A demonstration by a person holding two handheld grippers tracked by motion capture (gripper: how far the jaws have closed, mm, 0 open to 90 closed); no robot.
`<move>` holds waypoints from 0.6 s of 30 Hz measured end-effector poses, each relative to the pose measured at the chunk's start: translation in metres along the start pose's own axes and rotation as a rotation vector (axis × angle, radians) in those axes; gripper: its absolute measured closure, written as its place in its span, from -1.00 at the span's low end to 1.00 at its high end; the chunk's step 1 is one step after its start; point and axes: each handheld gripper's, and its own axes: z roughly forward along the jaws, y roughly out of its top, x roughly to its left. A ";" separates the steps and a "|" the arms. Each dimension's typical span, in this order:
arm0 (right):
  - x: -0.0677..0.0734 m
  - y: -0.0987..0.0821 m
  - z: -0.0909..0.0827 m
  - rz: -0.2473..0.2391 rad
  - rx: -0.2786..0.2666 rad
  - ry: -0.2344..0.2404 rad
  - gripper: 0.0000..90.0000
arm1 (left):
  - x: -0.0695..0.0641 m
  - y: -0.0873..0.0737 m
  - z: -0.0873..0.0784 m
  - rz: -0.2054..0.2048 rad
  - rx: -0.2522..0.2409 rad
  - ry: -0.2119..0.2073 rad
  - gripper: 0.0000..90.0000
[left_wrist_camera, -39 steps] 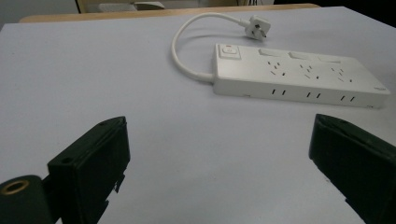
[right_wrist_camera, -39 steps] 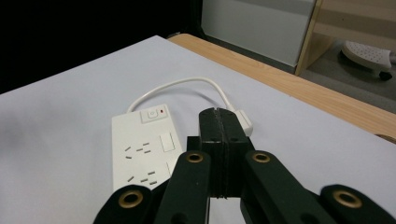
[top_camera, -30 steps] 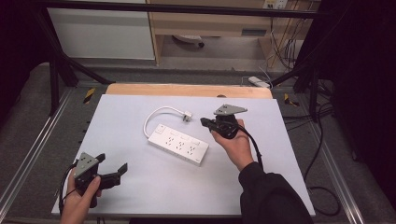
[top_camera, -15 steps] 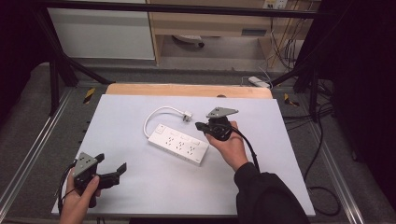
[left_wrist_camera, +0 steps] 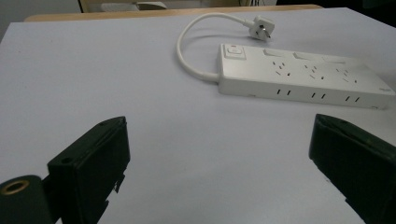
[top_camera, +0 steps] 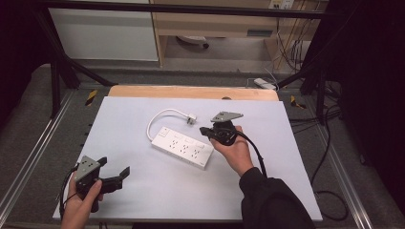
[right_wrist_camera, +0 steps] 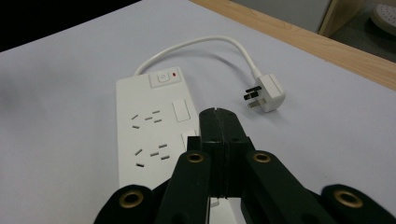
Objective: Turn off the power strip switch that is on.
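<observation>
A white power strip lies slantwise in the middle of the white mat, its cord looping back to a white plug. My right gripper is shut with nothing between its jaws and points left over the strip's right half. In the right gripper view the closed tips stand above the strip's rocker switches, with the plug beyond; I cannot tell whether they touch. My left gripper is held open near the mat's front left corner. Its view shows the strip and plug well ahead of the jaws.
The white mat covers a wooden table whose edge shows at the back. Metal frame rails run along both sides. Cables and a second strip lie on the floor at the right and back.
The right gripper has shifted a little to the left, over the power strip. The left gripper has stayed where it was.
</observation>
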 end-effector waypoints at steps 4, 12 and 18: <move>0.000 -0.003 0.001 -0.003 0.007 0.001 1.00 | 0.000 0.000 0.000 -0.001 0.000 0.000 -0.89; -0.002 -0.013 0.003 0.013 0.020 0.002 1.00 | -0.001 0.000 0.000 0.003 0.004 -0.001 -0.89; -0.002 -0.018 0.006 0.016 0.031 0.000 1.00 | -0.001 0.000 0.000 0.002 0.003 -0.002 -0.89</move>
